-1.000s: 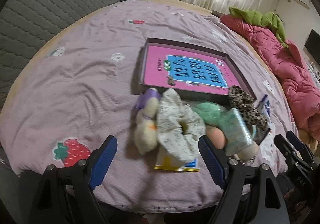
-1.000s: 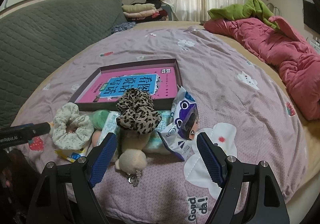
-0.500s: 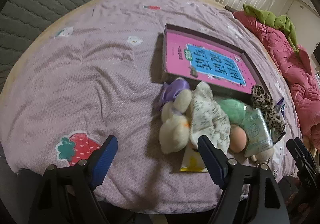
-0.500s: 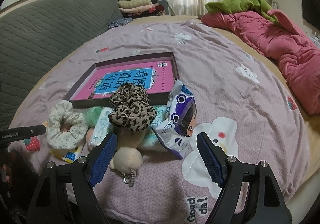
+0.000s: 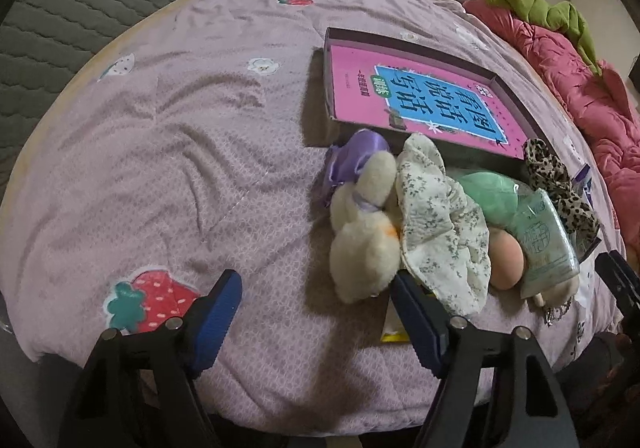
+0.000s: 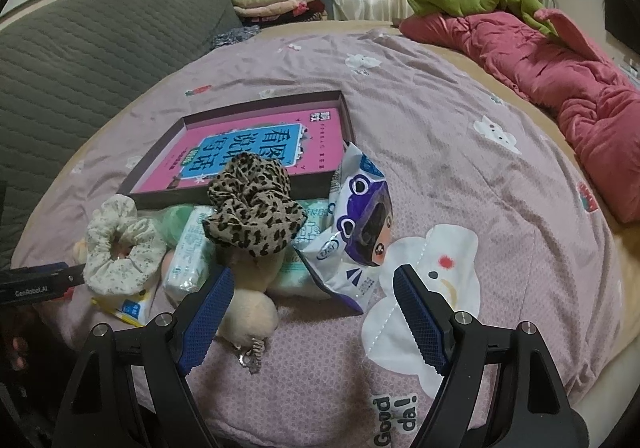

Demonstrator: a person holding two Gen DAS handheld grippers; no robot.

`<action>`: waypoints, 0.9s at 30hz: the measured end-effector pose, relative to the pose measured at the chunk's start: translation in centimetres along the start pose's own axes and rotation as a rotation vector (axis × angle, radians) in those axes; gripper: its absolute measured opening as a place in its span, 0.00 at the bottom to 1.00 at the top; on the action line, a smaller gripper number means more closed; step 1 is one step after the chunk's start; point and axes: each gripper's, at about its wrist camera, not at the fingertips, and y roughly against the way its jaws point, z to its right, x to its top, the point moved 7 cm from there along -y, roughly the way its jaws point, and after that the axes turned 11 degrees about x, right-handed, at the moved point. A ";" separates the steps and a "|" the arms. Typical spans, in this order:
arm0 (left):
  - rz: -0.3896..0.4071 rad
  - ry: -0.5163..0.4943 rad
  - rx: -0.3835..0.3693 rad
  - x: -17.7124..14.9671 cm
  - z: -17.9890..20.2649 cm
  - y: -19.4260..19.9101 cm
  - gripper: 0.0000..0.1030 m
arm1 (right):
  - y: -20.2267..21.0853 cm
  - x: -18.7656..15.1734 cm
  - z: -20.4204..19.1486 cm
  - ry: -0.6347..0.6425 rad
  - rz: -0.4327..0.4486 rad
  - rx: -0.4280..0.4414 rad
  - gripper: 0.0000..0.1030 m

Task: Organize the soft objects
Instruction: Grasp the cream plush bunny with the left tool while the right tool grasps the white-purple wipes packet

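Observation:
A pile of soft things lies on the lilac bedspread (image 5: 200,176) in front of a shallow box (image 5: 516,94) that holds a pink book. In the left wrist view the pile shows a cream plush toy (image 5: 362,244), a purple satin piece (image 5: 356,160), a floral scrunchie (image 5: 440,224), a green sponge (image 5: 490,196), a peach sponge (image 5: 506,260), a tissue pack (image 5: 548,244) and a leopard scrunchie (image 5: 556,184). My left gripper (image 5: 320,312) hovers low before the plush, its jaws closing, with nothing pressed between them. My right gripper (image 6: 314,312) stands open; a cream pom-pom (image 6: 248,316) lies by its left finger.
A white and purple snack pack (image 6: 360,216) leans on the pile's right side. A red quilt (image 6: 560,80) with green cloth on it lies at the far right. A grey quilted headboard (image 6: 80,60) rises on the left. Folded clothes (image 6: 272,2) are stacked behind the bed.
My left gripper has come down and closer to the pile, which now sits further right and larger in its view; its jaws have narrowed a little. The right gripper has hardly moved.

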 end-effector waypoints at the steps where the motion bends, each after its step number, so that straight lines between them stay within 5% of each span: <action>1: 0.005 -0.001 -0.004 0.2 0.2 -0.1 0.75 | -0.1 0.0 0.2 -0.005 -0.001 -0.003 0.80; 20: 0.008 0.081 -0.081 2.2 -0.2 -1.8 0.68 | -2.5 1.3 4.3 -0.061 0.008 -0.144 0.80; 27: 0.000 0.034 -0.120 2.8 1.1 -2.6 0.52 | -3.1 1.6 4.4 -0.038 0.000 -0.090 0.39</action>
